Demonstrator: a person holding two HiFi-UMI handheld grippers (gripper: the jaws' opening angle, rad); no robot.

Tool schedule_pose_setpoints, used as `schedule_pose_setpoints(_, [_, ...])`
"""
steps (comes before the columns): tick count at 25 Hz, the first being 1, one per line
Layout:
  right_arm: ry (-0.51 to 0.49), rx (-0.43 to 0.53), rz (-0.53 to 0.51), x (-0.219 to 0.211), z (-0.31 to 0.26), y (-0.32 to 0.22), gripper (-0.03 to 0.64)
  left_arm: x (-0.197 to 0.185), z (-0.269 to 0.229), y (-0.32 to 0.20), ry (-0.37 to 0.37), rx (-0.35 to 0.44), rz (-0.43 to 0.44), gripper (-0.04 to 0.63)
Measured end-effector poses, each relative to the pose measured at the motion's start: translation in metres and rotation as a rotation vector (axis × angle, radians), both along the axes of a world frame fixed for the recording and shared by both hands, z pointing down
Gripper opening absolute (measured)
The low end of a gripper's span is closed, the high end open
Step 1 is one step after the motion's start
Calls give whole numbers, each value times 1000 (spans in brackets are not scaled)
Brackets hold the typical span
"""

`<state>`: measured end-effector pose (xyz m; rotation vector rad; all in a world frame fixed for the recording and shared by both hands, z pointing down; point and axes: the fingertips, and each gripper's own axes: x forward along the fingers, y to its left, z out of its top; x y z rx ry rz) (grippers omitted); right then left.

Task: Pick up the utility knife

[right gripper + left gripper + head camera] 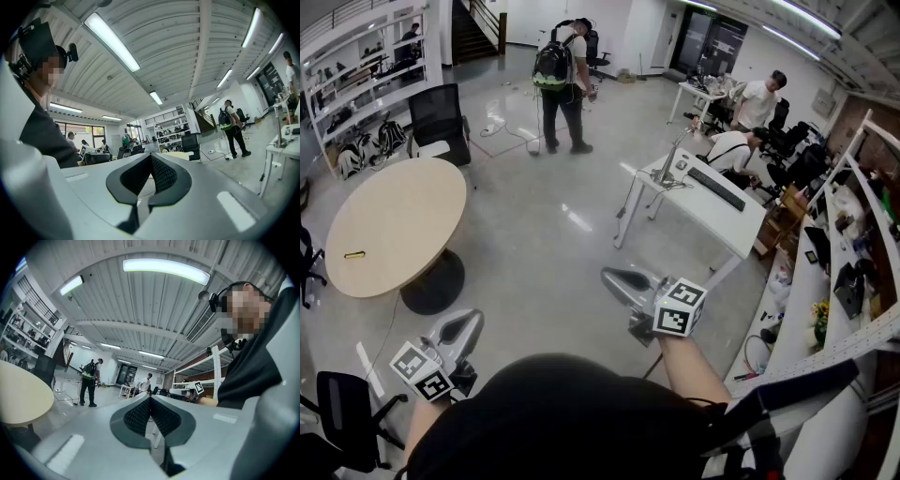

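Grey-jawed tongs, the left gripper (150, 398) and right gripper (151, 155), are held level and closed on nothing; the reach has not begun; a small yellow object, seemingly the utility knife (354, 254), lies on the round wooden table (398, 220) well ahead and left of the left gripper; next, the carrier must step closer and part the jaws; no container is near either gripper.
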<state>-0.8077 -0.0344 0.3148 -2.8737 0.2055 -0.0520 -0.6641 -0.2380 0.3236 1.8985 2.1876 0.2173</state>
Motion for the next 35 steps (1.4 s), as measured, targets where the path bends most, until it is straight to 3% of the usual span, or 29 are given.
schedule_pose_setpoints(9, [-12,-3,-3,-12,0,-4,12,-10,-5,-2,11,2,9,-6])
schedule_pose_setpoints(15, [11,83,11,-29,6,11,14,-25,-3,7,17,8,15,-7])
schedule_pose_setpoints(22, [4,98,20,-43,5,25,14,-37,-8,25,20,7,36,-7])
schedule_pose_setpoints(35, [-17,111,10,-131,22,91,15,-129,10,96,-4,17,47,-6])
